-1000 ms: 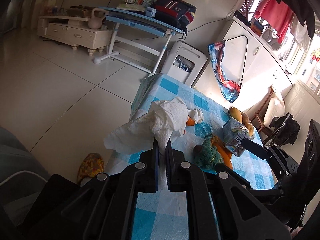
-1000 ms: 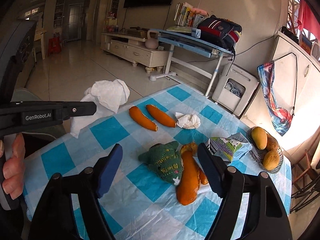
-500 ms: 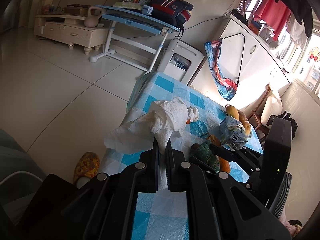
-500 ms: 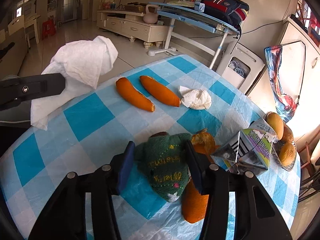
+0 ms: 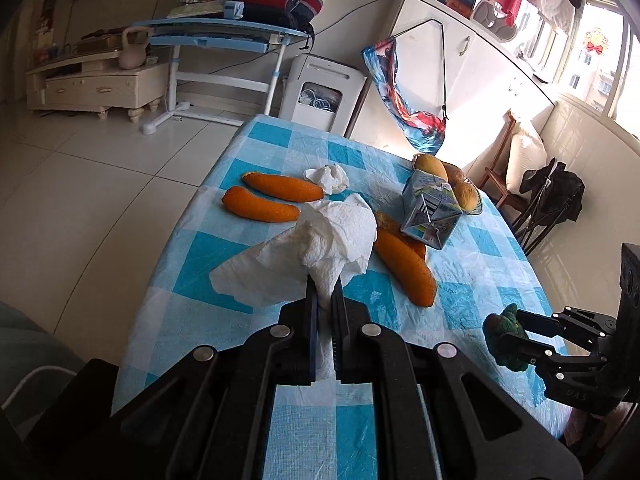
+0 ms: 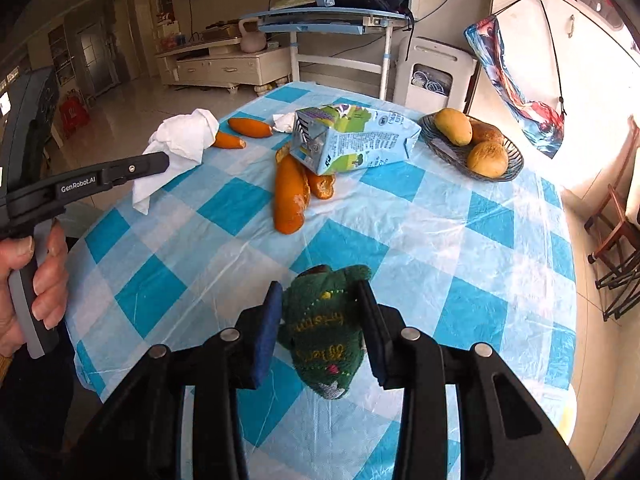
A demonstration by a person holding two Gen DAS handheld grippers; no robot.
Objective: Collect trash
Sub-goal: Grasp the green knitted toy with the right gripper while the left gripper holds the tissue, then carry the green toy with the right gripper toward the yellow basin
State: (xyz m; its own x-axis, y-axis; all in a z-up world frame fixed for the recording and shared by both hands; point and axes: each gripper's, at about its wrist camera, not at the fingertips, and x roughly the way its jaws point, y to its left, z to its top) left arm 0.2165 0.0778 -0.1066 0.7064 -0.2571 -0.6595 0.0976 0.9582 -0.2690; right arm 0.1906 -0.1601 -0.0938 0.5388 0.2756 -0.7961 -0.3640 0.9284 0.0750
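Note:
My left gripper (image 5: 324, 292) is shut on a white paper towel (image 5: 336, 236), which hangs over the blue-checked table (image 5: 480, 264). The jaws of my right gripper (image 6: 320, 300) are closing, and their pads press a green knitted item (image 6: 324, 328) held just above the cloth. That item also shows at the right of the left wrist view (image 5: 502, 336). On the table lie a long orange peel (image 5: 404, 264), two more peels (image 5: 260, 204) further back, a crumpled tissue (image 5: 328, 178) and a squashed milk carton (image 6: 352, 138).
A wire basket (image 6: 440, 152) with mangoes stands at the table's far right. A hand (image 6: 44, 284) grips the left tool's handle at the left edge. Beyond the table are a blue desk (image 5: 224, 32), a white appliance (image 5: 320, 88) and a tiled floor.
My right gripper narrowed onto the green knitted item and carried it away from the peels and carton toward the near edge. My left gripper shifted over the table with the towel.

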